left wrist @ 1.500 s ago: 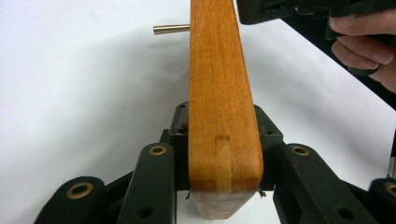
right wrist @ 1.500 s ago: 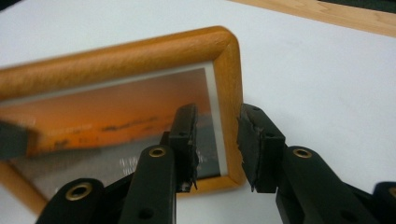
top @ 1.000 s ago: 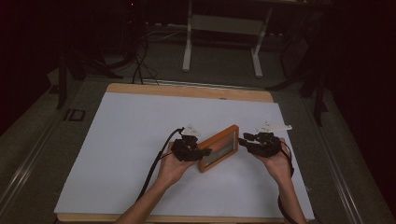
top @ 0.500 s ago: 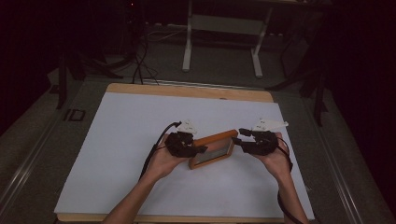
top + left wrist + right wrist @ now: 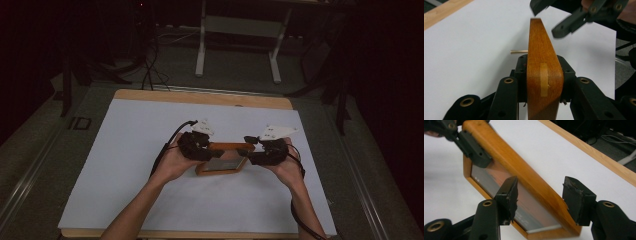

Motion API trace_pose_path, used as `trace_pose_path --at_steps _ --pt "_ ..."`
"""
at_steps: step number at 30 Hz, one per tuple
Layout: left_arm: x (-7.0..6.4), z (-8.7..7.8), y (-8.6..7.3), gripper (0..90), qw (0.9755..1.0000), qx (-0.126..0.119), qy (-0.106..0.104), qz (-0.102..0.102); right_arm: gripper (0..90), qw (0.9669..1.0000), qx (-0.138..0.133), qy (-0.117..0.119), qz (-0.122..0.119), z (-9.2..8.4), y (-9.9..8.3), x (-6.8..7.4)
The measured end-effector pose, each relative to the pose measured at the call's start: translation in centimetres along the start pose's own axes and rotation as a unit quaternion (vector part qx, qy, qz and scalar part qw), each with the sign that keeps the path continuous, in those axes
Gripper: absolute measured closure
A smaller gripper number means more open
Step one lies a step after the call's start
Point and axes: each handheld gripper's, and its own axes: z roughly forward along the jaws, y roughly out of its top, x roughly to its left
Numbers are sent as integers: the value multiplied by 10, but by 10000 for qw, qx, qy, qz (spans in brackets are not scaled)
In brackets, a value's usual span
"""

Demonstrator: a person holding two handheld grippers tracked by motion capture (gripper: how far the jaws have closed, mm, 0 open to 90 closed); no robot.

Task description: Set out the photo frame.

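A white sheet covers the wooden table (image 5: 200, 97) in a dark room. Mid-table, the left gripper (image 5: 196, 146) clamps the wooden frame (image 5: 222, 165); the right gripper (image 5: 265, 151), jaws just opening, straddles its right end without touching.

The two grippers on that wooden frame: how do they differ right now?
The left gripper is shut on the wooden frame, its pads pressed against both faces; the right gripper is open, its jaws just having been opening, with the frame's end between them but free of the pads. In the high view the left gripper sits at the frame's left end, the right at its right. Both are black, hand-held, over the white sheet.
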Motion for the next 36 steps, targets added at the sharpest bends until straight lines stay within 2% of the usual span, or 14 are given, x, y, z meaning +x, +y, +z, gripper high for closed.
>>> trace_pose_path --at_steps 3,11,16,25,29,36 --pt "0 -3 4 691 9999 -5 -26 107 435 9999 22 94 -131 5 4 2" --pt "-7 -3 14 690 9987 16 -123 486 425 9987 71 441 -261 13 6 7" --pt "-9 1 19 687 9981 -16 -173 584 435 9978 114 533 -369 16 5 10" --pt "-6 5 21 650 9981 -112 -407 451 545 9966 143 566 -587 8 2 9" --pt "-5 5 21 607 9981 -135 -460 386 615 9950 137 610 -774 2 -1 10" --pt "-1 6 20 537 9980 -226 -550 216 648 9930 130 528 -1044 0 -2 14"
